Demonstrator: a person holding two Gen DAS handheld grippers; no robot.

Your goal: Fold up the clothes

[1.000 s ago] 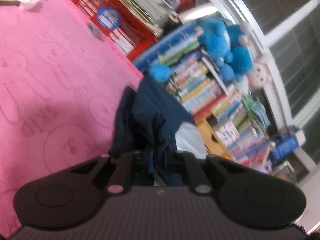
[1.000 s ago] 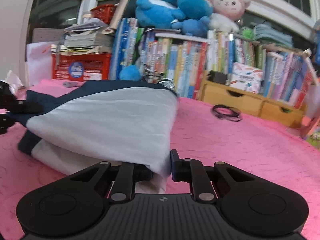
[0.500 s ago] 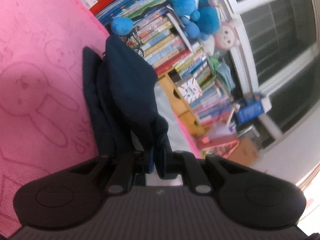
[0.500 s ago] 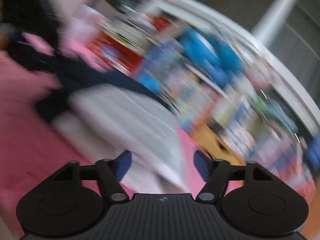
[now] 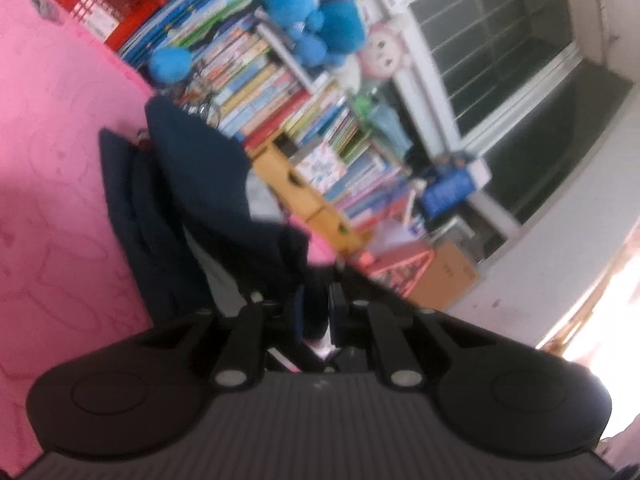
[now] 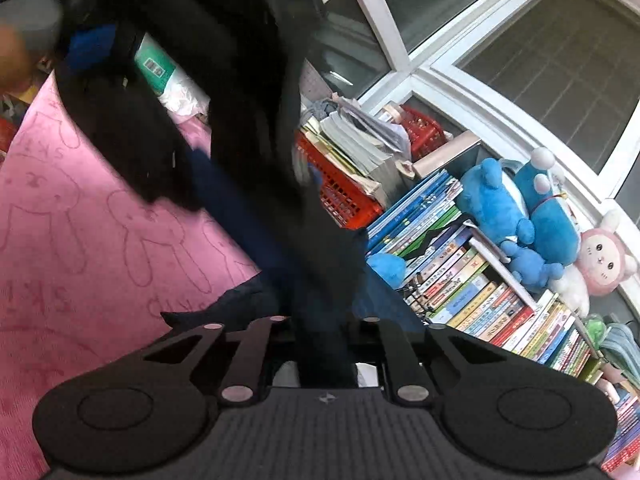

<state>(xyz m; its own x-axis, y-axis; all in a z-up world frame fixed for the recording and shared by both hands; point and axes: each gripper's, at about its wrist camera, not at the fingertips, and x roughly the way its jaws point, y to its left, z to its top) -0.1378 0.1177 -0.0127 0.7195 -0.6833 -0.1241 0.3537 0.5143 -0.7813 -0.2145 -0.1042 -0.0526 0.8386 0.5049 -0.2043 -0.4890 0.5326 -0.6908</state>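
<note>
Navy garment [image 5: 200,184] is held bunched above the pink table [image 5: 60,160], pinched in the right gripper [image 6: 324,344] and loosening in the opening left gripper [image 5: 316,312]; a fresh fold seems under way, calling for a regrip

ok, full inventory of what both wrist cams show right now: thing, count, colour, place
garment: 1, navy with a pale grey side, on the blanket, bunched up into both grippers
blanket: 1, pink with rabbit outlines, the work surface
books: many, mixed colours, row behind the blanket
plush toys: 2 blue, 1 pink and white, on top of the books
ball: 1, blue, at the foot of the books
basket: 1, red, beside the books, papers stacked on it
drawer box: 1, yellow wood, below the books
window: white frame, behind everything
left gripper: black, jaws opening, navy cloth between them
right gripper: black, shut on the garment
</note>
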